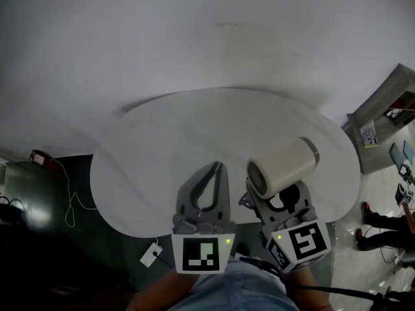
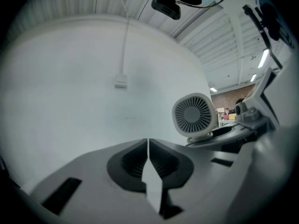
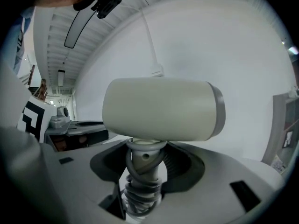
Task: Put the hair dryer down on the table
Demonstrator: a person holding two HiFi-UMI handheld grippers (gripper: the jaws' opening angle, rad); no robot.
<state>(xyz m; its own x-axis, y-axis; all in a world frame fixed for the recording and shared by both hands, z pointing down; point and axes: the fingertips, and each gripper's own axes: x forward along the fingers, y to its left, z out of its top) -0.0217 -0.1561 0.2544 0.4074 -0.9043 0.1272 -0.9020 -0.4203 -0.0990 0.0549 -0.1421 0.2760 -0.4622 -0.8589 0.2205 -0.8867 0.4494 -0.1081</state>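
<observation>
White round table (image 1: pixel 130 167), near edge: dryer (image 1: pixel 282 167) held above it, barrel level, right gripper (image 3: pixel 142 181) clamped on cord-wrapped handle. Likely rigid, top-heavy, barrel slippery; handle is the hold. Left gripper (image 1: pixel 217 173): jaws together, empty.

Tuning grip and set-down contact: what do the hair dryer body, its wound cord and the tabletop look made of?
Hair dryer: cream matte plastic by the look, even shading, no glare.
Cord: grey rubbery sheath, bent in tight coils.
Table: smooth pale matte top, possibly laminate; can't confirm.
</observation>
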